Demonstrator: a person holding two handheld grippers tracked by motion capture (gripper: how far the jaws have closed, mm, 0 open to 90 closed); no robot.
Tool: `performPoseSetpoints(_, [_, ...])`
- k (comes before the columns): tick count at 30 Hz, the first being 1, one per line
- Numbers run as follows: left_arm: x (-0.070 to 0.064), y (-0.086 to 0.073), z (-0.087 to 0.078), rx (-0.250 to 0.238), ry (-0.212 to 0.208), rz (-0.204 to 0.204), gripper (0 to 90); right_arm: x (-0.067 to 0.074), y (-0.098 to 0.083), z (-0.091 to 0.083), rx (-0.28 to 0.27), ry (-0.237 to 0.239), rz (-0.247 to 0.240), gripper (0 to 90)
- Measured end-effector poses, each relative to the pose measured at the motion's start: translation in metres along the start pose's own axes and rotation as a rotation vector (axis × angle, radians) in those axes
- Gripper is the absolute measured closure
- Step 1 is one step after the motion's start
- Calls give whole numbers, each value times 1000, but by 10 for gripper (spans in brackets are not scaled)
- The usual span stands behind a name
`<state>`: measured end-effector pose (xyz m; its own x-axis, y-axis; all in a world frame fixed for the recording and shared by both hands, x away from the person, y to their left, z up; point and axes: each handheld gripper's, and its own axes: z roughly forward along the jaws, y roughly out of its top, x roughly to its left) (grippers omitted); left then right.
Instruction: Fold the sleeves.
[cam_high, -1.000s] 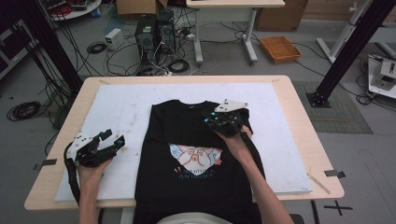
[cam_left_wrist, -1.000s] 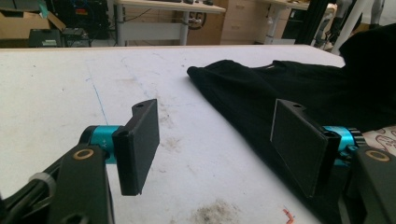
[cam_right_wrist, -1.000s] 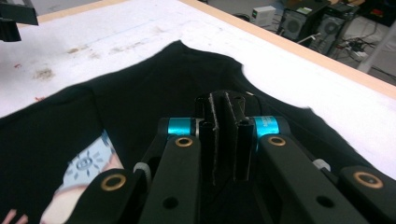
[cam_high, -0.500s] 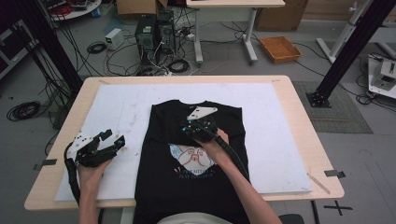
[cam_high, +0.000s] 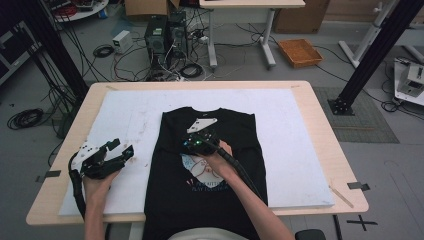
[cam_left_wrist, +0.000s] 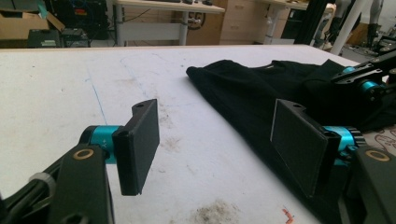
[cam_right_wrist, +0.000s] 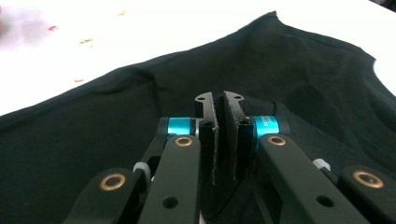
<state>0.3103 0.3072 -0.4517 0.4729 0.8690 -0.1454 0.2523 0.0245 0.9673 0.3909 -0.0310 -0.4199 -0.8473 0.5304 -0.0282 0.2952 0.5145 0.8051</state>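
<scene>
Two grippers work a black T-shirt (cam_high: 207, 165) lying lengthwise near-to-far mid-tabletop. The right gripper (cam_high: 196, 143) sits on it, jaws pinched together, seemingly on a fabric fold. The left gripper (cam_high: 125, 151) waits left, jaws wide, empty.

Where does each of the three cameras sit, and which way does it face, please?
High view: above the person's side, looking forward and down on the table; both forearms show.
Left gripper view: rides the left gripper, facing across the white mat.
Right gripper view: rides the right gripper, facing the shirt.
Shared: the black shirt.
</scene>
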Motion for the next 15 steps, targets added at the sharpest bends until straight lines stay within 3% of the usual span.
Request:
performPoseSetpoints(5, [0, 0, 0, -1, 0, -2, 326, 5, 0, 4, -2, 62, 4, 852])
performPoseSetpoints(11, [0, 0, 0, -1, 0, -2, 327, 7, -3, 11, 36, 87, -2, 848])
performPoseSetpoints(15, [0, 0, 0, -4, 0, -7, 327, 6, -8, 17, 72, 117, 27, 802])
